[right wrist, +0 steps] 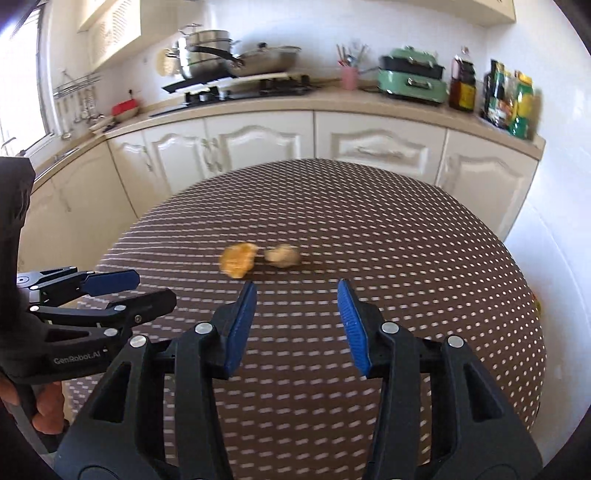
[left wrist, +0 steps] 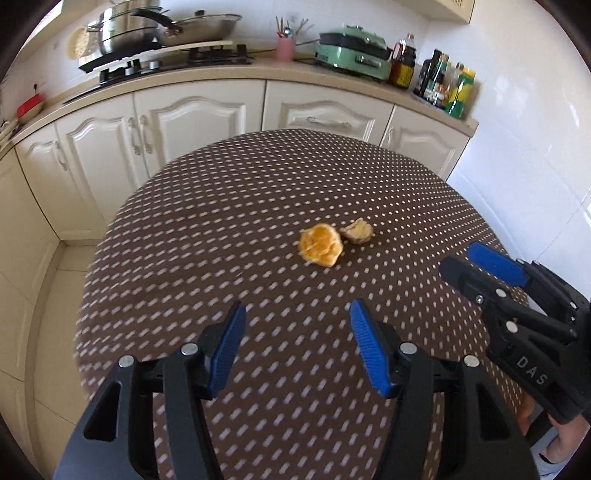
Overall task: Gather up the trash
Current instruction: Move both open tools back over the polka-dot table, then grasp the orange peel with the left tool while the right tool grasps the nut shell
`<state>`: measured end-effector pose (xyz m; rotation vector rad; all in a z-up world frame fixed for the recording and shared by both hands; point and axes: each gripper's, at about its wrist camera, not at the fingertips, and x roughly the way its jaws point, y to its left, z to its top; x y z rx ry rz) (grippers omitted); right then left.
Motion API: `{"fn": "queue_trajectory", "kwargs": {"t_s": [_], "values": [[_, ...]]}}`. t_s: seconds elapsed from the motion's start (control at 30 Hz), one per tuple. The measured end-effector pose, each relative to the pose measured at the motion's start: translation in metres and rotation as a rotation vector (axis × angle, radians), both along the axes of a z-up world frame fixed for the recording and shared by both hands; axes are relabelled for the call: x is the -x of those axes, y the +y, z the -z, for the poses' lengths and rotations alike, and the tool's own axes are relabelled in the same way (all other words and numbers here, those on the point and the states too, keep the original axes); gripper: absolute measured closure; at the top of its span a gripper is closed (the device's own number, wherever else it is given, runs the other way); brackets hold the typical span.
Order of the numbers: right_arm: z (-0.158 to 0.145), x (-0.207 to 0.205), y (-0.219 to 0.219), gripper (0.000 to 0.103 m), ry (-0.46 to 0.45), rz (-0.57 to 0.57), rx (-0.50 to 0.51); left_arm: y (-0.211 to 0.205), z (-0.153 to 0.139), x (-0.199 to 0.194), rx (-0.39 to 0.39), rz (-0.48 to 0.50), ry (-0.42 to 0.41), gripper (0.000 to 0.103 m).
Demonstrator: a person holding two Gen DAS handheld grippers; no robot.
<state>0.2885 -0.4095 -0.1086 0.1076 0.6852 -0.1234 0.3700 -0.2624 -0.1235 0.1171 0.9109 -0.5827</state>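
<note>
Brown dotted cloth, two scraps, both grippers empty

Brown cloth with pale woven dots covers the round table (left wrist: pixel 258 206), and near its middle lie the task's pieces: a crumpled orange fruit peel (left wrist: pixel 319 244), glossy and ridged, and just beside it, toward the white tiled wall, a smaller tan wrinkled scrap (left wrist: pixel 357 231). They sit close together; whether they touch is unclear through the blur.

Nearer than the peel, the left gripper (left wrist: pixel 295 332) hangs over the cloth, its ribbed blue pads on black plastic fingers spread apart with nothing between them. The right gripper (right wrist: pixel 297 317) hangs likewise, jaws apart and empty, on the wall side of the left one.

Beyond the table, on the beige counter (left wrist: pixel 236 75) over cream panelled cabinets, a pink cup (left wrist: pixel 285 48) holds utensils, stacked steel pots (left wrist: pixel 125 31) sit on the black hob, and a mint-green appliance (left wrist: pixel 354 51) stands beside dark sauce bottles (left wrist: pixel 404 64).
</note>
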Motion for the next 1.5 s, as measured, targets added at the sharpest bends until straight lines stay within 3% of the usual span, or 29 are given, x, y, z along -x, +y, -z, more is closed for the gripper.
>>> {"fn": "queue_trajectory", "kwargs": {"t_s": [0.3, 0.37, 0.43, 0.47, 0.57, 1.0, 1.03, 1.1, 1.27, 1.5], "values": [[0.027, -0.029, -0.037, 0.053, 0.068, -0.006, -0.071, -0.048, 0.028, -0.041, -0.068, -0.007, 0.055, 0.045], [0.031, -0.035, -0.039, 0.052, 0.079, -0.014, -0.073, -0.054, 0.03, -0.045, -0.081, -0.016, 0.035, 0.045], [0.033, -0.039, -0.039, 0.052, 0.089, -0.021, -0.073, -0.059, 0.03, -0.049, -0.091, -0.013, 0.024, 0.054], [0.034, -0.043, -0.038, 0.052, 0.096, -0.023, -0.072, -0.061, 0.03, -0.051, -0.101, -0.009, 0.018, 0.068], [0.036, -0.052, -0.034, 0.051, 0.108, -0.035, -0.064, -0.061, 0.03, -0.059, -0.099, -0.005, 0.009, 0.069], [0.047, -0.108, 0.016, 0.048, 0.2, -0.132, 0.067, 0.009, 0.019, -0.069, -0.051, -0.132, -0.031, 0.07], [0.05, -0.111, 0.02, 0.051, 0.213, -0.135, 0.088, 0.014, 0.018, -0.067, -0.049, -0.134, -0.036, 0.07], [0.051, -0.114, 0.025, 0.076, 0.212, -0.146, 0.091, 0.02, 0.017, -0.064, -0.041, -0.136, -0.039, 0.07], [0.043, -0.103, 0.039, 0.076, 0.185, -0.137, 0.122, 0.052, 0.011, -0.049, -0.015, -0.162, -0.068, 0.07], [0.011, -0.075, 0.104, 0.076, 0.08, -0.244, 0.065, 0.134, 0.003, -0.021, 0.028, -0.261, -0.106, 0.07]]}}
